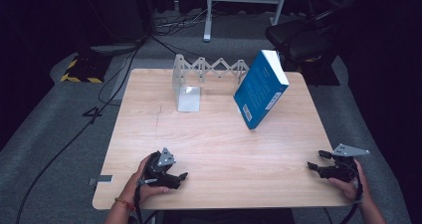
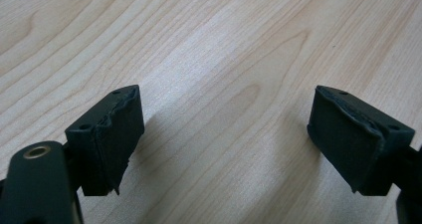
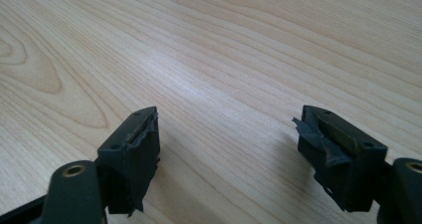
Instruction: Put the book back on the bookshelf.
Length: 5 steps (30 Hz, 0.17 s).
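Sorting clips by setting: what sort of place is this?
Probably a lab or recording studio: a lone wooden table on grey carpet, loose cables on the floor, dark surroundings, with a blue book leaning by a metal bookend rack.

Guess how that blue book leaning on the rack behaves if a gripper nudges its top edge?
The blue book stands tilted on one lower corner against the expanding metal rack, so a nudge would probably topple it. It looks thick, likely stiff and fairly heavy. The cover seems glossy, so it may slide on the wooden table.
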Available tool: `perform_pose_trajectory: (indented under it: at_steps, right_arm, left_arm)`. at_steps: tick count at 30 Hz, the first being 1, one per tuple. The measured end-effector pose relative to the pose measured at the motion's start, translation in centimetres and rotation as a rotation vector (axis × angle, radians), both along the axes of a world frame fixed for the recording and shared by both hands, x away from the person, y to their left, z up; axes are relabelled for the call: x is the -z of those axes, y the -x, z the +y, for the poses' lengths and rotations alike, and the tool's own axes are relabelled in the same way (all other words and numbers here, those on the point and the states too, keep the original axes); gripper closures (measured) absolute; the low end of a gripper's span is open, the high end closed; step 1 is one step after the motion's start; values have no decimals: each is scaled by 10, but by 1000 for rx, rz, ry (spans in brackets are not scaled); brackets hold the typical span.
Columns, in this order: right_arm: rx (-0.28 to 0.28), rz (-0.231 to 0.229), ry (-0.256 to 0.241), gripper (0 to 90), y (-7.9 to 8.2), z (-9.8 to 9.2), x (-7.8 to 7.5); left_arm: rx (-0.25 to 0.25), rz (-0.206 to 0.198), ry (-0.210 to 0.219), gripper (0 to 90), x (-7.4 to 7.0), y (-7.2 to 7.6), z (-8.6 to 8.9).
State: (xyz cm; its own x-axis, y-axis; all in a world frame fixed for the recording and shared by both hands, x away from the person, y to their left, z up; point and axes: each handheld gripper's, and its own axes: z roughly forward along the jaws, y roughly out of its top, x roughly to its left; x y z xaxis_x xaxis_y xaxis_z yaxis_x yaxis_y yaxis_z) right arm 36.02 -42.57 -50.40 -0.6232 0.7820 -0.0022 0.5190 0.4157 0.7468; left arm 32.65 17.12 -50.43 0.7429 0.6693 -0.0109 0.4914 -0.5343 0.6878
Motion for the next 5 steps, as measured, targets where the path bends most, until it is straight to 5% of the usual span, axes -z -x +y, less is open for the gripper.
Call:
perform_pose_trajectory:
  at_steps: [5]
  right_arm:
    - [9,1,1,245,0,1,0]
  left_arm:
    - [0,-1,0,151,0,0,0]
